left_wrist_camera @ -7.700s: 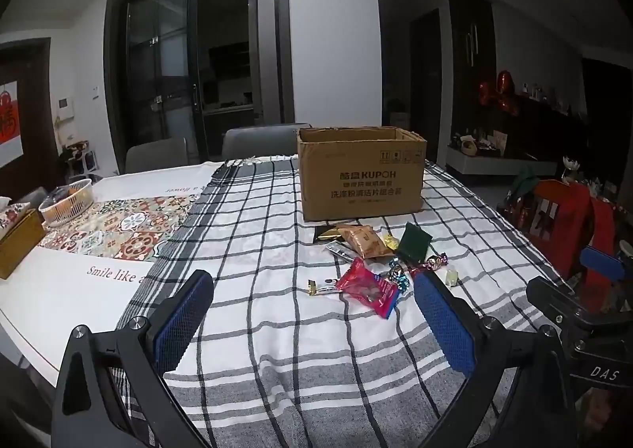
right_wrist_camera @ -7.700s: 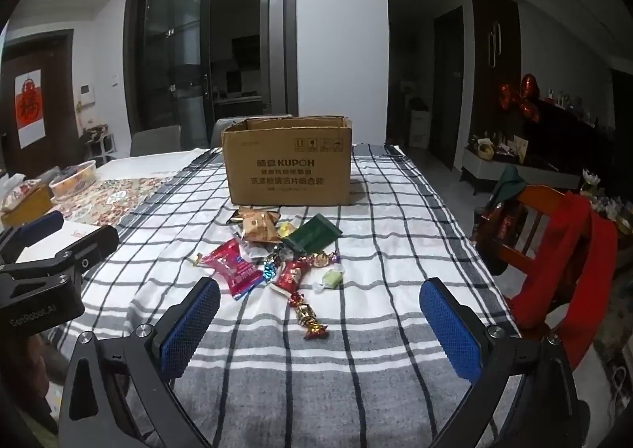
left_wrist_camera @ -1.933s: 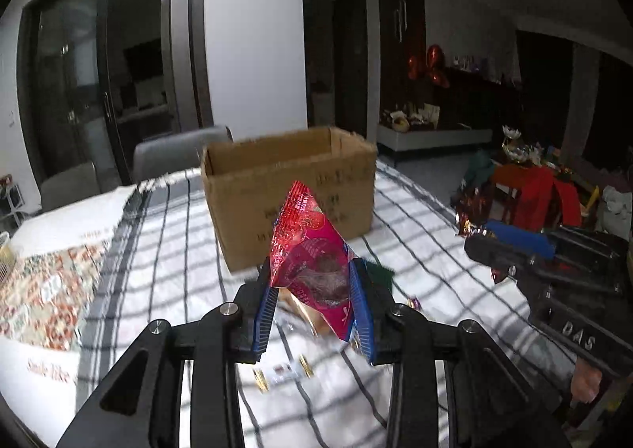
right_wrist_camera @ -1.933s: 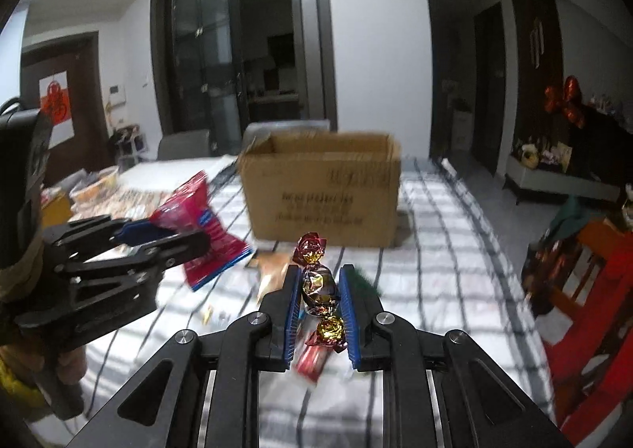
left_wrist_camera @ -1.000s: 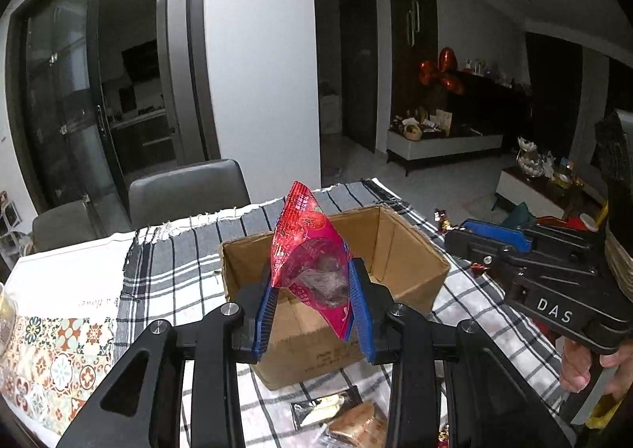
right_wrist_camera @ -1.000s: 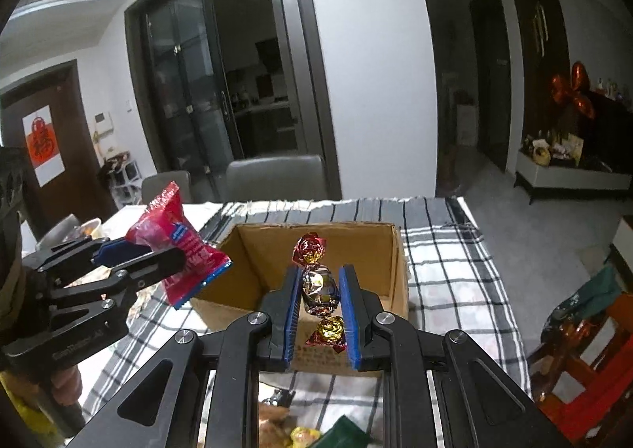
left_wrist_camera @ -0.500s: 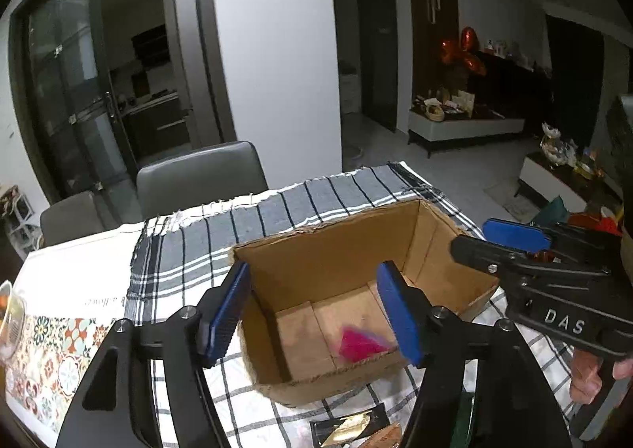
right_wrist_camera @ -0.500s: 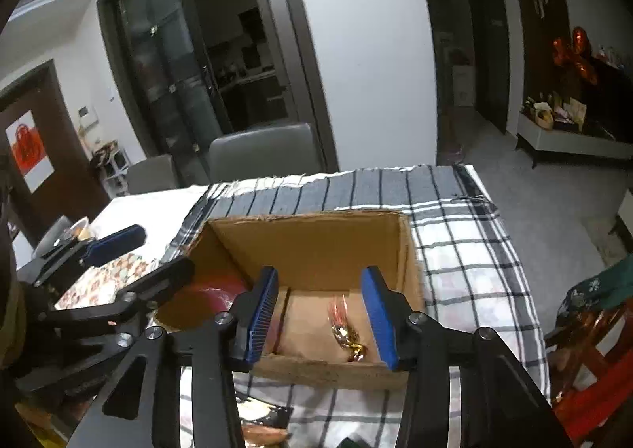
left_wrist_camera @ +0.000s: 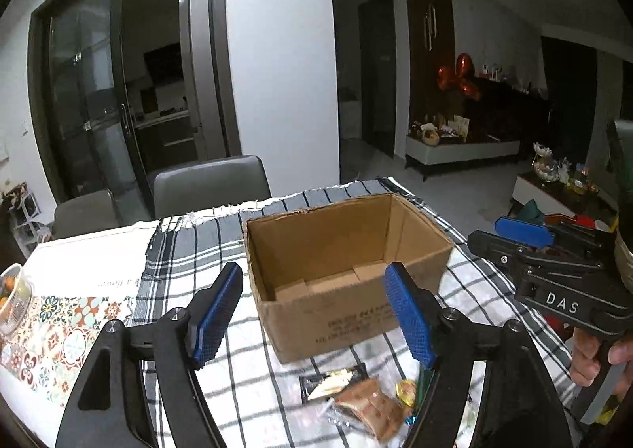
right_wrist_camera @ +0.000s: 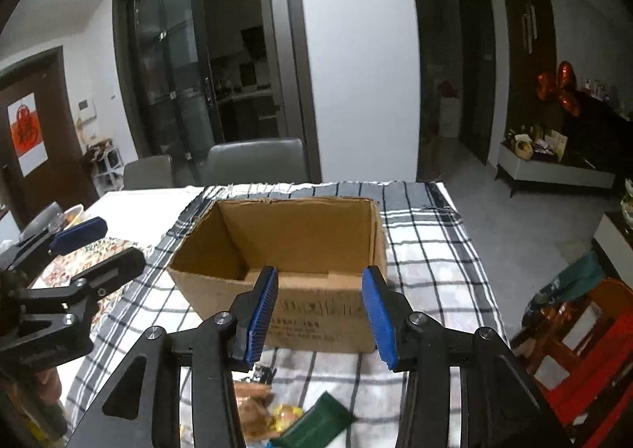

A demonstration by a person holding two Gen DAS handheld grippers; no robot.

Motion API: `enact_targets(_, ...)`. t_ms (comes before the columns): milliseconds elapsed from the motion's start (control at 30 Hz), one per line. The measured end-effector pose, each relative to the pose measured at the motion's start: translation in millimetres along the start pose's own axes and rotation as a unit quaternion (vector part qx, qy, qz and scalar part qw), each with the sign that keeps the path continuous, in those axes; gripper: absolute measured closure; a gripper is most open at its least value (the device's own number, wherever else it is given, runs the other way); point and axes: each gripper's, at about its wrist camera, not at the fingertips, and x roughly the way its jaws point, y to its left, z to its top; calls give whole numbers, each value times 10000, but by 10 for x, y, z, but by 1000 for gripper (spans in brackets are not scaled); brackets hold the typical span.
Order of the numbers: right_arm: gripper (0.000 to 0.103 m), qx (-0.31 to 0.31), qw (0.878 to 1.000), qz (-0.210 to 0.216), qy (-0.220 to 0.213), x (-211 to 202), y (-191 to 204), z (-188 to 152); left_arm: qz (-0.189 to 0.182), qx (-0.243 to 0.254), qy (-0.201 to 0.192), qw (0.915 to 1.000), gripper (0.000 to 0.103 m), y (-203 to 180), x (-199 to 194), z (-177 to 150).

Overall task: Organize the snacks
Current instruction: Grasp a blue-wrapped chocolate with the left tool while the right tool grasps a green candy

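Hovering apart and empty before the cardboard box (left_wrist_camera: 344,270), the left gripper (left_wrist_camera: 316,313), opening wider, and right gripper (right_wrist_camera: 320,313) face light, crinkly snack packets (left_wrist_camera: 368,404) on the checked tablecloth (left_wrist_camera: 190,250); pinching their flat middles looks safest.

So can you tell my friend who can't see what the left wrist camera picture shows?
An open cardboard box sits on a black-and-white checked tablecloth, seen between the blue pads of the left tool, which is opening with nothing in it. Snack packets lie in front of the box, and the right tool, in a hand, pokes in from the right.
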Motion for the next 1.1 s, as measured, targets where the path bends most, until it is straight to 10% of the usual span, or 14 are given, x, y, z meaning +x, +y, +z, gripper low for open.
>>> enact_targets(600,58,22,9989,-327,-327,-805,-104,-804,89,581,-898,9942,29,-496,-858,-750)
enact_targets(1100,58,92,9997,-199,124,-851,-135,-1487,-498,490,-155,9974,35,-718,-704,-1367)
